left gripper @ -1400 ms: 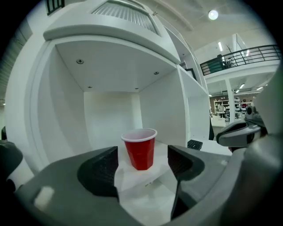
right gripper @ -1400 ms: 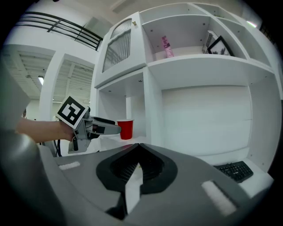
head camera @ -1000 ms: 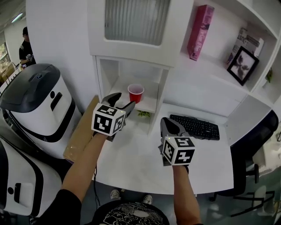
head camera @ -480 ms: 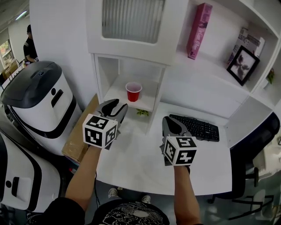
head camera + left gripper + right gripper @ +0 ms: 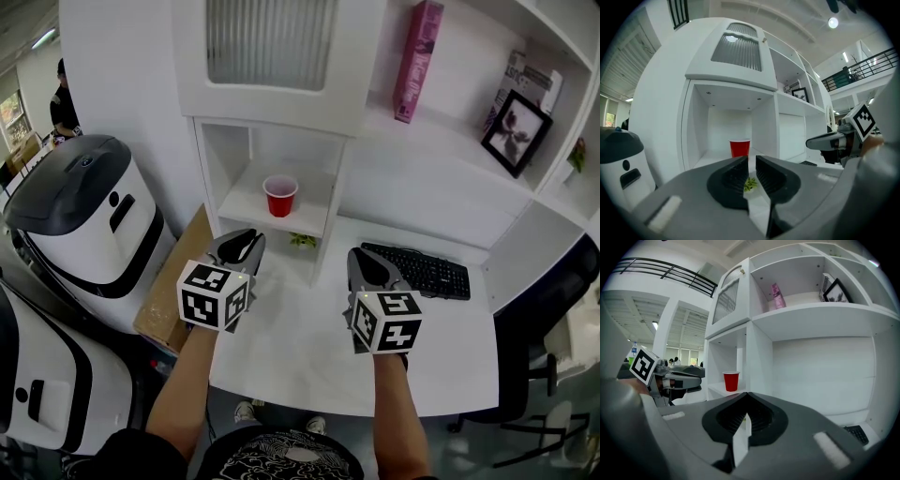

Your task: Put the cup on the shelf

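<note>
A red cup (image 5: 279,196) stands upright on the lower white shelf (image 5: 246,203) of the cubby, also seen in the left gripper view (image 5: 739,147) and the right gripper view (image 5: 731,381). My left gripper (image 5: 246,237) hovers over the desk in front of the cubby, well short of the cup. Its jaws have just been closing; a narrow slit remains at the tips (image 5: 752,161), with nothing between them. My right gripper (image 5: 362,255) hangs to the right over the desk, its jaws (image 5: 746,397) shut and empty.
A small green plant (image 5: 302,242) sits under the cubby. A black keyboard (image 5: 417,270) lies on the white desk (image 5: 300,352). A white and black machine (image 5: 84,216) and a cardboard box (image 5: 173,291) stand at left. A pink book (image 5: 412,61) and a picture frame (image 5: 516,122) sit on upper shelves.
My left gripper has drawn back from the cubby toward me and lower, and its wide jaws have closed to a slit. The cup stays on the shelf. The right gripper has not moved.
</note>
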`<action>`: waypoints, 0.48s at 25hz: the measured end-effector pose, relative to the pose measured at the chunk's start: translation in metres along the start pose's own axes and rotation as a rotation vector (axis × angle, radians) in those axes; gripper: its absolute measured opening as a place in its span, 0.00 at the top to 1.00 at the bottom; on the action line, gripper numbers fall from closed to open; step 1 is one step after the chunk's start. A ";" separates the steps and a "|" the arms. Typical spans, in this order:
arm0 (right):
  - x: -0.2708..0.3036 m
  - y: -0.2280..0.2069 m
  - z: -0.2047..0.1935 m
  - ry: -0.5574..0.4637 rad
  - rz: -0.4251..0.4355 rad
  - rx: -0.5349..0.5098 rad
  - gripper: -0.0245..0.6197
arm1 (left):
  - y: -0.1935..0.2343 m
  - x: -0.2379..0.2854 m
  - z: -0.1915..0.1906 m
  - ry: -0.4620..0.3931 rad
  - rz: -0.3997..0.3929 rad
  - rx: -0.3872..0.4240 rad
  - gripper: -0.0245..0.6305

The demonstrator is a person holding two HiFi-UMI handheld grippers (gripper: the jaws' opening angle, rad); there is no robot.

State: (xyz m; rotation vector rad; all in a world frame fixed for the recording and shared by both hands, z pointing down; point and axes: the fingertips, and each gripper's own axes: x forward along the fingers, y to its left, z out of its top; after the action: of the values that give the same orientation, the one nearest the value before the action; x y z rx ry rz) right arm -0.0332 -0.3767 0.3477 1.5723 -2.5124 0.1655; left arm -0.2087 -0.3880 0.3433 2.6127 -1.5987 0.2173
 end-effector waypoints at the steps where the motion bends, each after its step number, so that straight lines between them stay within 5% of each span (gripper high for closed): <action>1: 0.000 0.000 0.001 -0.003 0.000 0.000 0.92 | 0.000 0.000 0.001 -0.003 0.000 0.000 0.72; 12: -0.003 0.000 0.005 -0.016 0.005 -0.008 0.92 | 0.002 -0.003 0.005 -0.009 0.018 0.018 0.77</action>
State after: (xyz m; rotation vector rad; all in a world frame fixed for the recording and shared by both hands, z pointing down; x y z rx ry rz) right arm -0.0320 -0.3753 0.3427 1.5708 -2.5260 0.1445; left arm -0.2109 -0.3869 0.3383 2.6168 -1.6315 0.2225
